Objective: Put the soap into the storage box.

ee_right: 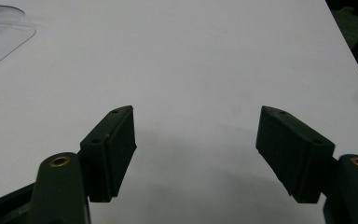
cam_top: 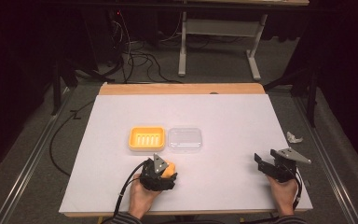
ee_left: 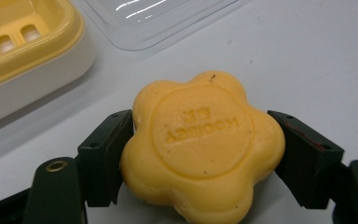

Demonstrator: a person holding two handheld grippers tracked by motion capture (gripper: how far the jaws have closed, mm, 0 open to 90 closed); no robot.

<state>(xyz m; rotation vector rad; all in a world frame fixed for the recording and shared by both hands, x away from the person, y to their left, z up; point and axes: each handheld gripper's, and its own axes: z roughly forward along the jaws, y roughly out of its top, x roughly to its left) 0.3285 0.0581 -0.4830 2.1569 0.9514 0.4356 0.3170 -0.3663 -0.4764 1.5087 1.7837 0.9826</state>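
One soap [ee_left: 200, 147] gripped between left gripper [cam_top: 164, 173] fingers [ee_left: 105, 158], on surface [cam_top: 233, 116] | soap dish [cam_top: 146, 138] just ahead, slightly left | right gripper [ee_right: 196, 154] fingers spread, empty, well apart

High view overhead facing forward, tool views close and low, sharing clear lid [cam_top: 185, 138].

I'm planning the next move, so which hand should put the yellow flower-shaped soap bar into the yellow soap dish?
Left. The left gripper already clamps the yellow flower-shaped soap bar, close to the yellow soap dish; the right gripper stands open, empty, farther off.
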